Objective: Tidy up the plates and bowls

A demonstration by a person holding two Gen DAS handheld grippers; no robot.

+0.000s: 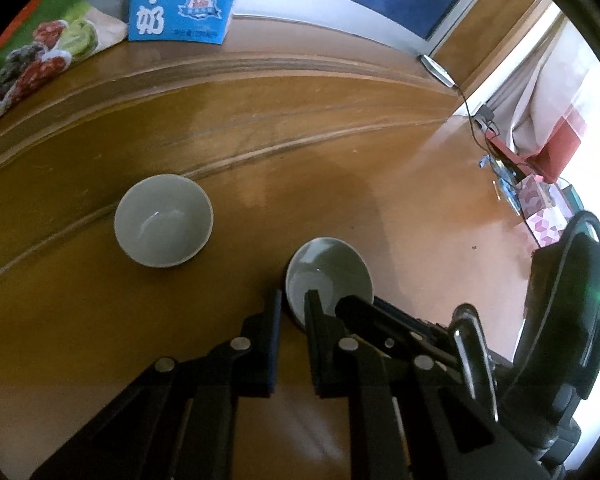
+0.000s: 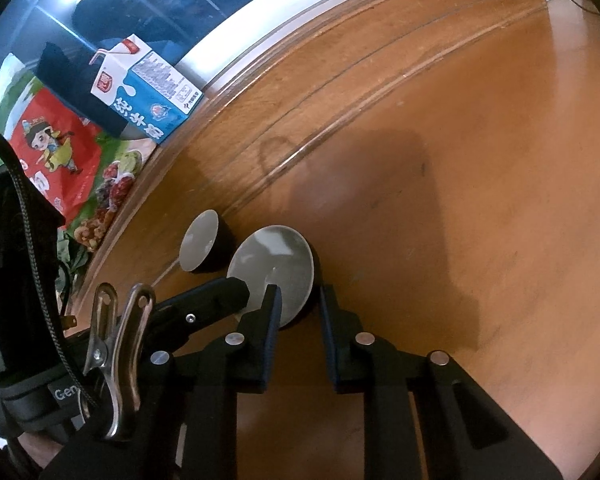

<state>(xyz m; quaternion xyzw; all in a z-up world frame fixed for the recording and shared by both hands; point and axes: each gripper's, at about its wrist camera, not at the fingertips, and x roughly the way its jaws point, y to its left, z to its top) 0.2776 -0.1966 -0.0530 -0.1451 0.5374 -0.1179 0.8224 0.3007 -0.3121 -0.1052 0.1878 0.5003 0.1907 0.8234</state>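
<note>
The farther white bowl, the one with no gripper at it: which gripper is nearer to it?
Left. The left gripper straddles the rim of the nearer bowl on the side facing the farther bowl. The right gripper is at the nearer bowl's opposite side.

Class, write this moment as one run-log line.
left gripper: straddles near bowl rim | right gripper: straddles same bowl | far bowl: untouched on table

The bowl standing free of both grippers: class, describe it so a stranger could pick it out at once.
Start at the blue milk carton at the back of the brown wooden table. Come toward the camera to two small white ceramic bowls. Yours is the far bowl, standing alone; the near bowl has both grippers at its rim.
</note>
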